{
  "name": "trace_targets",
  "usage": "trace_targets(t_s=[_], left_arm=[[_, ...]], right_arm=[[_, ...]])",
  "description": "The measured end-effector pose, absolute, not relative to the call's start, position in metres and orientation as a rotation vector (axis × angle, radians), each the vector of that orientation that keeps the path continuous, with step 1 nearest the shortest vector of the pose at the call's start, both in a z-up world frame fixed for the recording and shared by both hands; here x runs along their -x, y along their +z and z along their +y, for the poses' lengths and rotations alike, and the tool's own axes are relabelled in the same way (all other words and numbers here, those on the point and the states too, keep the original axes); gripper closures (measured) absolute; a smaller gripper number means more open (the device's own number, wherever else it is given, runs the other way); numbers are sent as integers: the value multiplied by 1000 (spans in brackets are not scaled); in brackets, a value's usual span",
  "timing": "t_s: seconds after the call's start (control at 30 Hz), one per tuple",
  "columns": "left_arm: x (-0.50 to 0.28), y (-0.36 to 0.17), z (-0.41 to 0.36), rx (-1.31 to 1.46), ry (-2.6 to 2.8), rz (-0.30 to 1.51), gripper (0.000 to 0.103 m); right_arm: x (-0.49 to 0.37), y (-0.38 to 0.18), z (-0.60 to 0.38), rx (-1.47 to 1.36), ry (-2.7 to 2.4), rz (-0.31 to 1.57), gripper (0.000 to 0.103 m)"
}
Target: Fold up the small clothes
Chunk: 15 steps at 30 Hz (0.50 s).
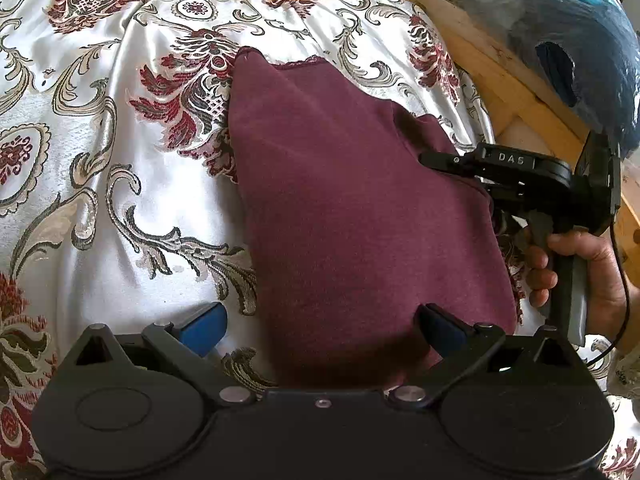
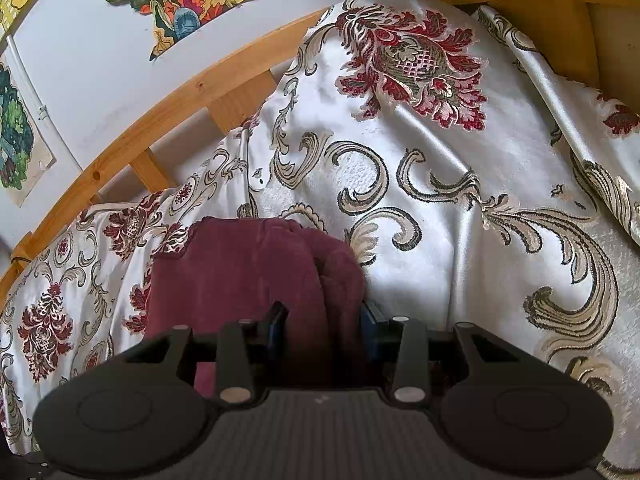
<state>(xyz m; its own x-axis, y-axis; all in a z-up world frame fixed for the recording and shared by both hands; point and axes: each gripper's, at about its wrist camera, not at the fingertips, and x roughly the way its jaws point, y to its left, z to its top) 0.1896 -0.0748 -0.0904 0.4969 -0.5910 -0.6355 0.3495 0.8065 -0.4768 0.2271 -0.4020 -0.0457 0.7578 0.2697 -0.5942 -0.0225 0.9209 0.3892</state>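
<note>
Straddling a bunched edge of the maroon garment point(image 2: 256, 276), right gripper point(image 2: 324, 326), blue pads part-way apart with folded cloth between them; whether the pads actually press the fabric, impossible to tell from the right wrist view. Seen from the left wrist view, at three o'clock, lying flat against the garment's side edge, held by a hand point(image 1: 588, 276) on its grip. Standing wide open at six o'clock, left gripper point(image 1: 320, 326), one blue pad over the bedspread, the other resting on the garment's near edge, nothing pinched between.

Spreading from the pads up toward twelve o'clock, the garment, already doubled into a narrow, roughly rectangular panel with a scalloped hem at its far end, lying on a white satin bedspread point(image 1: 100, 160) patterned in red and gold. Beyond, wooden bed slats point(image 2: 160, 92) at eleven o'clock.

Judging progress: lengthwise fold apparently done, side layers stacked at the right edge; probably left, one crosswise fold and smoothing.
</note>
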Motion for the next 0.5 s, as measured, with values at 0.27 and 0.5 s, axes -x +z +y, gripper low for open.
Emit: trace_targets(t_s=[0.27,0.5], left_arm=[[-200,-86,-58,443,-638,831,17],[-217,-106,-54,577,-682,948,17]], right_arm=[[-226,-43,-400,-380,166,679,54],[-236,-37,-397,-419,196,673,37]])
